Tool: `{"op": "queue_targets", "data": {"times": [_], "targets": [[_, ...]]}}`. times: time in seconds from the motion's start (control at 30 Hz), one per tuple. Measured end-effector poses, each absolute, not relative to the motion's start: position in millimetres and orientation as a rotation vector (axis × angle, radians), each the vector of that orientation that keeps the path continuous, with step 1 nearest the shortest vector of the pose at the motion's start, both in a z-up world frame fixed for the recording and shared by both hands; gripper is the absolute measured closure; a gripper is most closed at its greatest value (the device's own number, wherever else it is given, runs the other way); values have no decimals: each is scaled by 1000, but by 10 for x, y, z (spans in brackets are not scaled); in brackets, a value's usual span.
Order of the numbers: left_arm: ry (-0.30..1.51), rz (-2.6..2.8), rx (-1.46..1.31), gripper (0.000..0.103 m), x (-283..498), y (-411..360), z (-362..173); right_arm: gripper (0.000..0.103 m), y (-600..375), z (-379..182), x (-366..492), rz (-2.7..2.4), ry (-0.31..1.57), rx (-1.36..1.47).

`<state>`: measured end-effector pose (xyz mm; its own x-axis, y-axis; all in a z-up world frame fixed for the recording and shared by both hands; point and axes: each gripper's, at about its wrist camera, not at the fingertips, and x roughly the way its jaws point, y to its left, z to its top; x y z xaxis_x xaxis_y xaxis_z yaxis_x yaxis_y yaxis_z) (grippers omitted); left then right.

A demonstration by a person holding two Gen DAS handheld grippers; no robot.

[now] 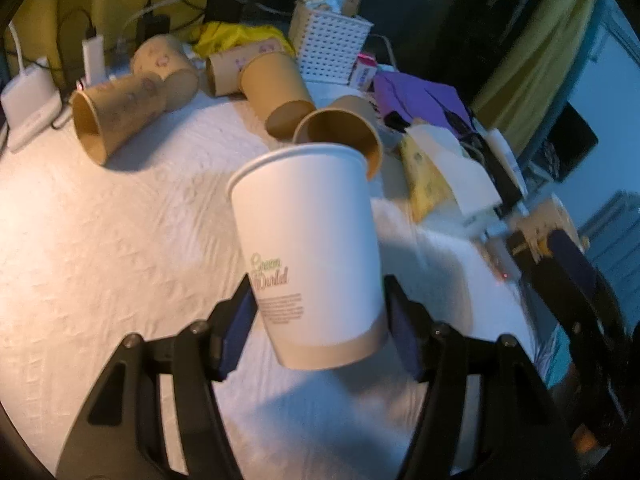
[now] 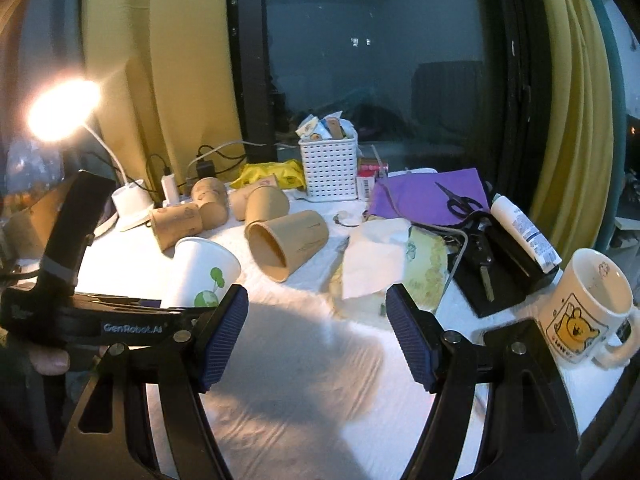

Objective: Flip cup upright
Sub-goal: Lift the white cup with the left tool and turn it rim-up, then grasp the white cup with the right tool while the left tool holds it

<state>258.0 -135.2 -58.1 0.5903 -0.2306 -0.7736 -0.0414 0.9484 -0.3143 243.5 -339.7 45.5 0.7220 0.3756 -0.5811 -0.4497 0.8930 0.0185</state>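
— So where is the white cup (image 1: 308,256) right now?

— Off the table (image 1: 100,248), held in the left gripper (image 1: 320,320). Its jaws are closed on the lower part of the cup, one blue pad pressed to each side just above the tan band at the base. The rim points up and away, with the cup leaning a little to the left in the left wrist view.

— Does the other camera catch it?

— Yes. From the right wrist the cup (image 2: 202,274) shows at the left, mouth up and tilted, with a green plant print on its side, and the left gripper's black body (image 2: 80,312) reaches in under it. A thumb shows at the left edge below that body.

— And the right gripper (image 2: 316,336)?

— Its jaws stand wide apart with nothing between them, only the white cloth of the table below.

— What else is on the table?

— Several brown cups (image 1: 116,116) lie on their sides toward the back; one brown cup (image 1: 344,132) lies just behind the white cup's rim with its mouth facing the camera. A white basket (image 2: 330,170) stands behind them, a purple cloth (image 2: 424,196) with scissors (image 2: 460,200) on it lies to the right, and a bear mug (image 2: 588,308) stands upright at the right edge. A lit lamp (image 2: 60,112) glows at the far left.
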Motion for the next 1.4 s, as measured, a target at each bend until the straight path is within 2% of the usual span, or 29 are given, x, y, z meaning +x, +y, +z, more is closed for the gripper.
{"op": "queue_targets", "data": {"times": [0.5,1.07,1.4], "targets": [[869,-249,-149,40,1658,-1386,-392,28,-3181,468,1763,541,689,-65],[686,-242,-5,40,458,-665,-446,28,-2409,473,1032,766,825,67],[616,-214,1,40,104,-561,-479,27,-2000,469,912,941,909,138]]}}
